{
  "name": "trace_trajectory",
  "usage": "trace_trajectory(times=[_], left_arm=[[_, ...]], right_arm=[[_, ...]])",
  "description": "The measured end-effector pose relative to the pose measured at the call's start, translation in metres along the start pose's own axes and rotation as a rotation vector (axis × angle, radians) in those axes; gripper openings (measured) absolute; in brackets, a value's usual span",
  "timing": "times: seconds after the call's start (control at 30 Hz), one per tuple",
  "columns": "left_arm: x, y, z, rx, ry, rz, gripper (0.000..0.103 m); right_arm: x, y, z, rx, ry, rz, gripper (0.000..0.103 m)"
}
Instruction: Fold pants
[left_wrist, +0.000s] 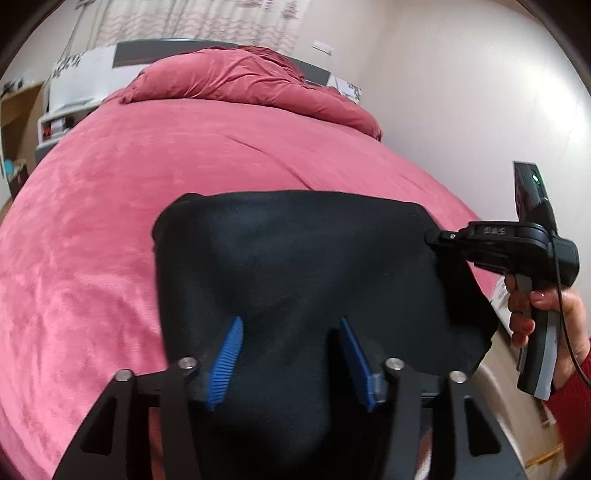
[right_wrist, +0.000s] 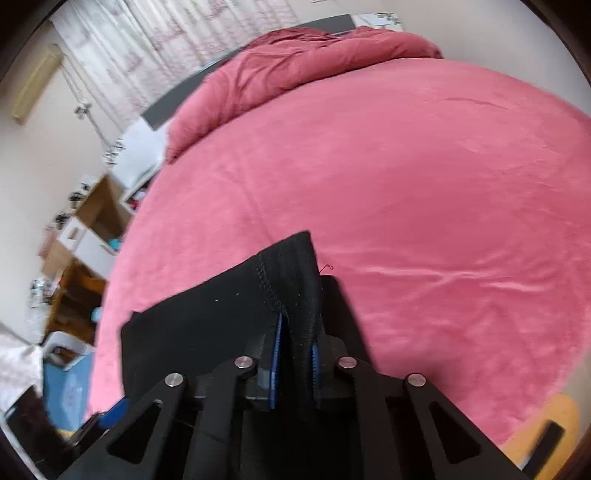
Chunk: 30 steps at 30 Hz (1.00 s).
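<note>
The black pants (left_wrist: 295, 258) hang spread above the pink bed (left_wrist: 110, 221). My left gripper (left_wrist: 291, 354) is over the cloth with its blue pads (left_wrist: 227, 354) wide apart and nothing between them. My right gripper (right_wrist: 297, 354) is shut on a stitched edge of the pants (right_wrist: 291, 273) and holds it up. In the left wrist view the right gripper (left_wrist: 434, 236) pinches the pants' right edge, held by a hand (left_wrist: 539, 314).
A bunched pink duvet (left_wrist: 240, 77) lies at the head of the bed. A pale wall (left_wrist: 461, 110) stands to the right. Shelves and boxes (right_wrist: 85, 229) stand on the floor left of the bed.
</note>
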<state>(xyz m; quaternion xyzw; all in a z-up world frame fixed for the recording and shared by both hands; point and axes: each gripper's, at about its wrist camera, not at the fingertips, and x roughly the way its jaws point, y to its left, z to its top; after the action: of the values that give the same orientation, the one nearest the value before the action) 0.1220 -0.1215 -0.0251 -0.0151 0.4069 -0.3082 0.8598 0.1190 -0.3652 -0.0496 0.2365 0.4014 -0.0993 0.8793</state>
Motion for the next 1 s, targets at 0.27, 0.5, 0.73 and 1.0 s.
trace_trajectory(times=[0.27, 0.5, 0.73, 1.0], left_arm=[[0.005, -0.005, 0.001, 0.078, 0.033, 0.017, 0.067], [0.001, 0.017, 0.042, -0.114, 0.010, -0.110, 0.066], [0.058, 0.015, 0.076, -0.086, 0.113, -0.013, 0.063], [0.097, 0.031, 0.083, -0.038, 0.148, 0.100, 0.042]], right_arm=[[-0.017, 0.014, -0.006, -0.094, -0.070, -0.050, 0.009], [-0.039, 0.080, 0.002, -0.289, -0.091, 0.132, 0.009], [0.031, 0.091, 0.012, -0.311, 0.036, 0.090, 0.008], [0.065, 0.049, 0.020, -0.151, 0.041, 0.056, 0.000]])
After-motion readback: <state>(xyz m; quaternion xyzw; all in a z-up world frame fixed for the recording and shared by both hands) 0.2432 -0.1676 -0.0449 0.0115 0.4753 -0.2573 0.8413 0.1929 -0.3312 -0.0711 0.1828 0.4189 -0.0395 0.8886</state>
